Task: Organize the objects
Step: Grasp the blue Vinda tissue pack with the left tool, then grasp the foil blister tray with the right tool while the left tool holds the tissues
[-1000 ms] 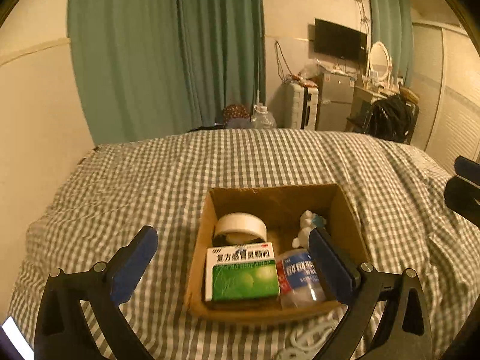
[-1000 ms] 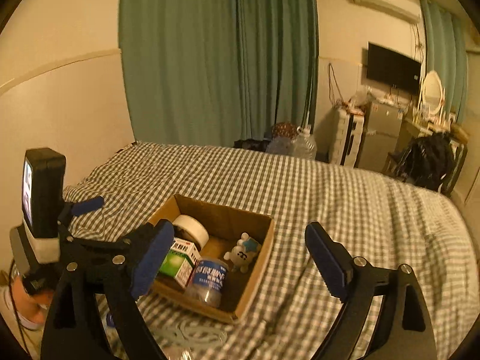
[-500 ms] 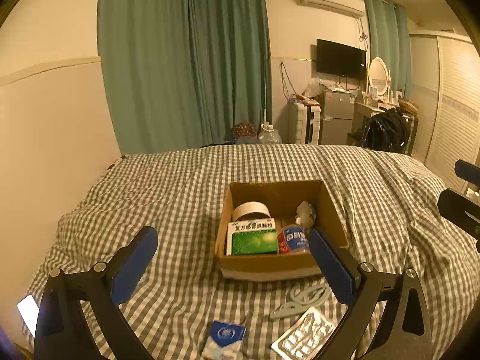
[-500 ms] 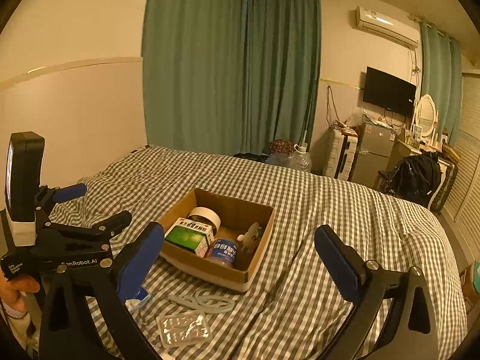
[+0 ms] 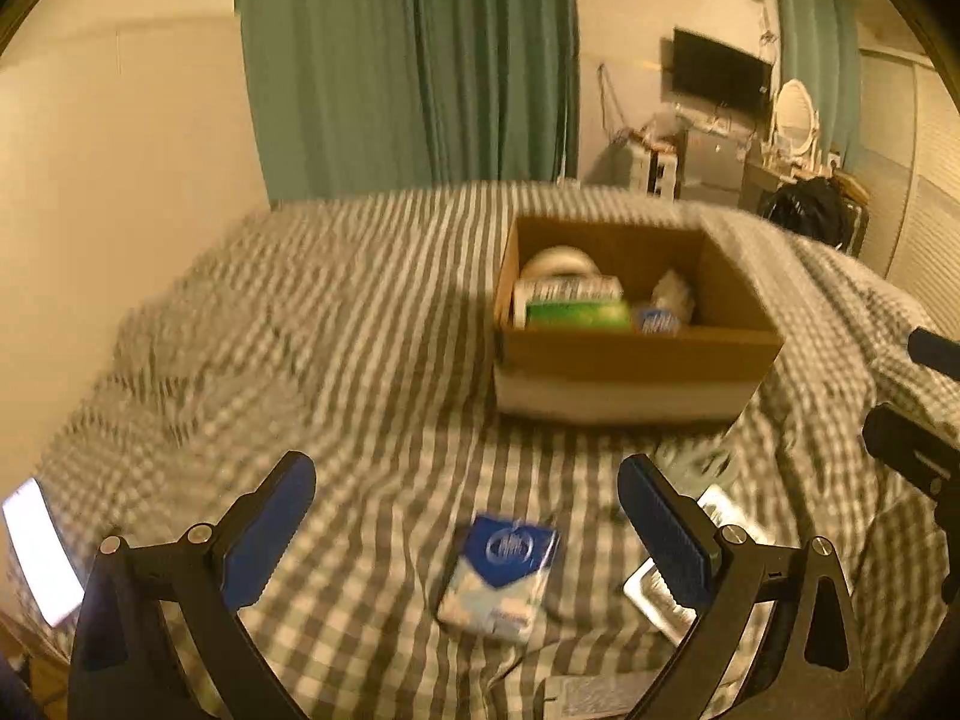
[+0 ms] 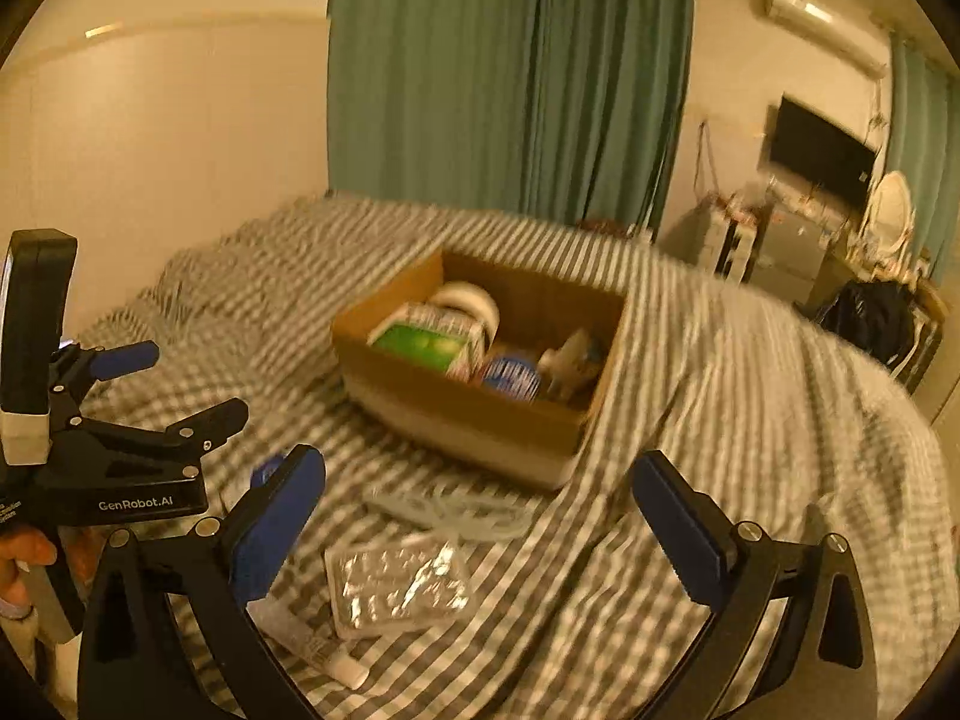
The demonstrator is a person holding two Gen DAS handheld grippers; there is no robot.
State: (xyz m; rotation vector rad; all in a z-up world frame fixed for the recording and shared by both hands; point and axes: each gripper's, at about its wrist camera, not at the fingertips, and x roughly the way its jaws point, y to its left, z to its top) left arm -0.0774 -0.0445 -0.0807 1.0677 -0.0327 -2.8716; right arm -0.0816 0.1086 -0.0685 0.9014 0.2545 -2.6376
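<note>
Left gripper (image 5: 465, 516) gapes empty above the packet (image 5: 501, 576); closing askew could bunch the bedspread (image 5: 300, 330).

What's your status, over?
Both claws open, empty: left claw over blue-white packet, right claw over blister pack. Cardboard box part-filled. Nothing blocking.
</note>
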